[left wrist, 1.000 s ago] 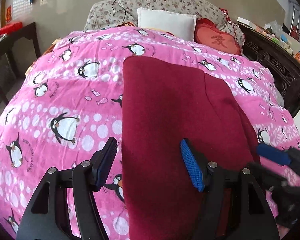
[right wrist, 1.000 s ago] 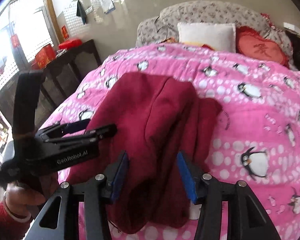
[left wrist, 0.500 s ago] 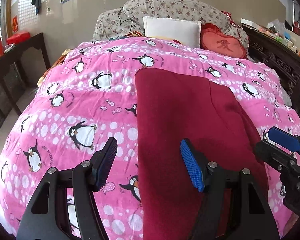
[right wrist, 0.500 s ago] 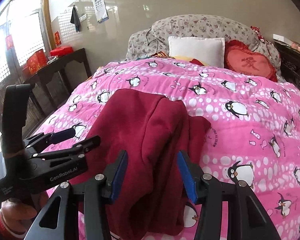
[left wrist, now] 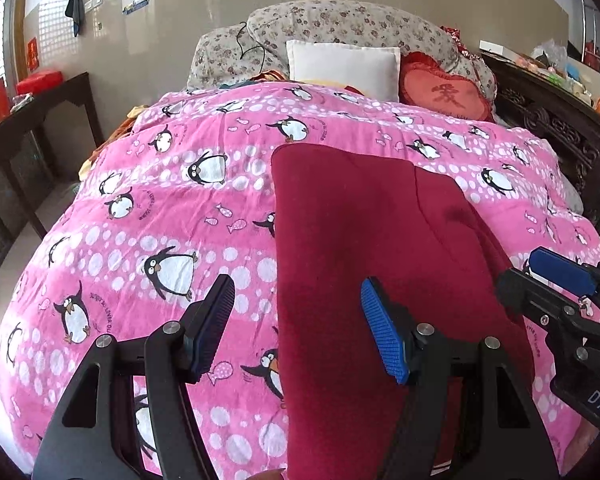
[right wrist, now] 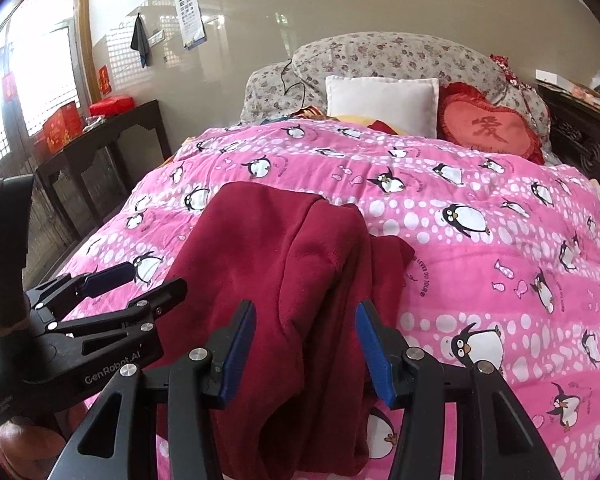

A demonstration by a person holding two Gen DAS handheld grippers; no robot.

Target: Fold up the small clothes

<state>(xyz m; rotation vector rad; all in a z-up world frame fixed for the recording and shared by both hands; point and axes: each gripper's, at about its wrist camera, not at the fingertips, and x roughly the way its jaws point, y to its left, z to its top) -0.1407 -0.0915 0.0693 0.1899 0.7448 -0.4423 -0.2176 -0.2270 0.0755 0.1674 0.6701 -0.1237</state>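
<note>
A dark red fleece garment (left wrist: 380,248) lies folded lengthwise on the pink penguin quilt (left wrist: 172,216). It also shows in the right wrist view (right wrist: 284,280), with layered folds. My left gripper (left wrist: 296,328) is open and empty, raised over the garment's left edge. My right gripper (right wrist: 306,352) is open and empty, raised over the garment's near end. The right gripper shows at the right edge of the left wrist view (left wrist: 556,288); the left gripper shows at the left of the right wrist view (right wrist: 116,292).
A white pillow (left wrist: 344,64), a red heart cushion (left wrist: 448,96) and floral pillows (left wrist: 340,24) lie at the head of the bed. A dark side table (right wrist: 100,148) stands left of the bed. A carved dark wooden bed frame (left wrist: 560,136) runs along the right.
Both grippers have pulled back and up from the garment, so more of the bed and room shows. Both jaws have stayed open. The garment has not moved.
</note>
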